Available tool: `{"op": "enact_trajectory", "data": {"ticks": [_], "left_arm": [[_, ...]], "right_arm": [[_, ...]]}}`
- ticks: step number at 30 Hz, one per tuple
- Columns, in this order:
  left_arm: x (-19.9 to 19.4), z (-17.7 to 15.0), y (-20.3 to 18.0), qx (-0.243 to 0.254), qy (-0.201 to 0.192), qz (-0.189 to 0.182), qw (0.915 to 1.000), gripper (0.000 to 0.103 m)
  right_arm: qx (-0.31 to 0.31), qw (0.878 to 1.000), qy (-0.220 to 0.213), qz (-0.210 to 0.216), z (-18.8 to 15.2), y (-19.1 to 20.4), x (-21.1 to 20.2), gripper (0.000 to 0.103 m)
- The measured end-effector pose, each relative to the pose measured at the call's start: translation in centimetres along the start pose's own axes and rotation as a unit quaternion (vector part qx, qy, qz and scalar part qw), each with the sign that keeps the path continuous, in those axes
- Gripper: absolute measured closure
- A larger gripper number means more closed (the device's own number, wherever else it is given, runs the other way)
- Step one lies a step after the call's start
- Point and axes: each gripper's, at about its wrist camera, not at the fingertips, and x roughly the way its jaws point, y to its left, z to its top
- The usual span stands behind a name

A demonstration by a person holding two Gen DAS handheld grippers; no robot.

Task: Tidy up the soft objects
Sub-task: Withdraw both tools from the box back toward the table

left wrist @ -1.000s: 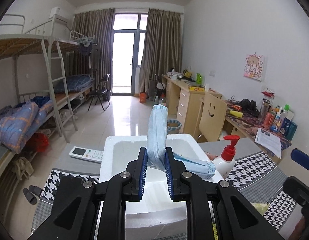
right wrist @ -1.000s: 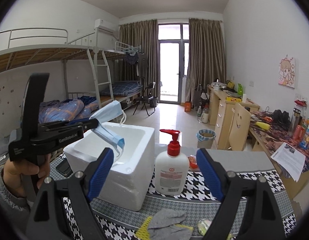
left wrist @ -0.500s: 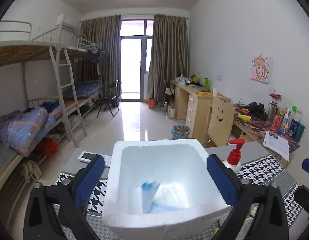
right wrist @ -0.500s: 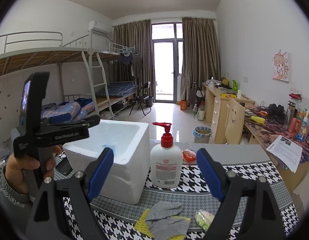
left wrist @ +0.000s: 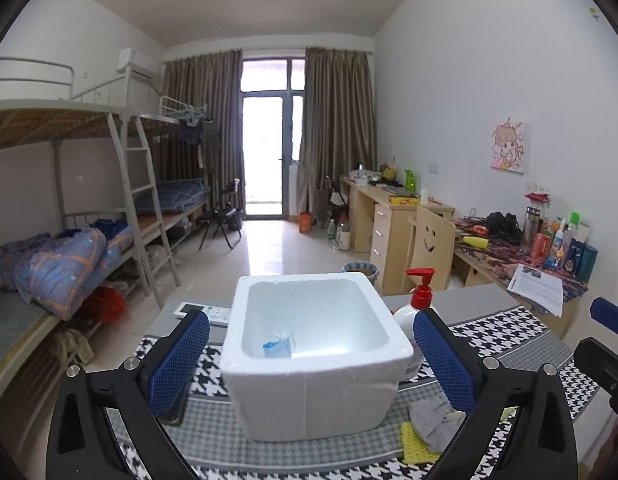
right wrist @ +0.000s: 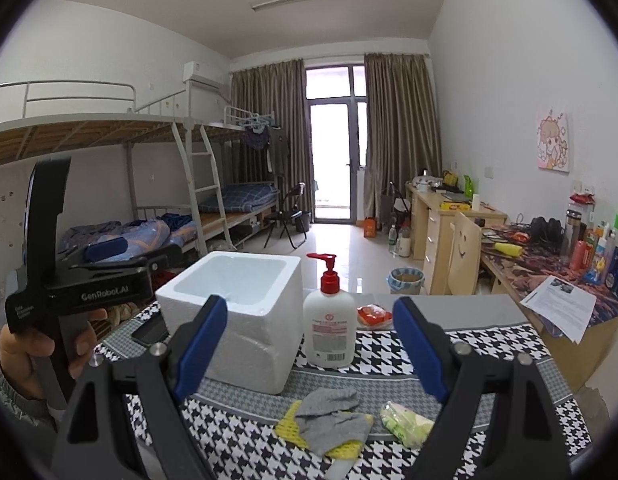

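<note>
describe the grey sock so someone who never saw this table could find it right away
Start at the white foam box on the houndstooth tablecloth, then come toward the near edge. The grey sock lies crumpled there on a yellow cloth, left of a pale green packet; it is the only grey item.

Foam box [left wrist: 317, 392] matt, grainy; grey cloth [right wrist: 333, 420] soft knit.

The foam box [left wrist: 317, 392] wall hides most of the blue mask [left wrist: 277, 347] inside.
</note>
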Motion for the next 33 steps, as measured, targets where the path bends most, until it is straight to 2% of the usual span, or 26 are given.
{"op": "enact_trajectory", "data": {"ticks": [12, 13, 16, 33], "left_arm": [[-6.0, -1.7, -0.4, -0.002, -0.028, 0.018, 0.9994, 0.001], [-6.4, -1.9, -0.4, -0.004, -0.029, 0.020, 0.9994, 0.001], [-7.7, -2.7, -0.4, -0.008, -0.037, 0.020, 0.9991, 0.001], [-13.4, -6.7, -2.1, 0.007, -0.071, 0.013, 0.9974, 0.001]], "right_arm": [[0.009, 1.000, -0.010, 0.009, -1.5, 0.2, -3.6, 0.014], [0.010, 1.000, -0.011, 0.010, -1.6, 0.2, -3.9, 0.013], [0.007, 1.000, -0.025, 0.007, -2.2, 0.6, -5.1, 0.000], [-0.010, 0.999, -0.047, -0.005, -5.4, 2.4, -9.5, 0.000]]}}
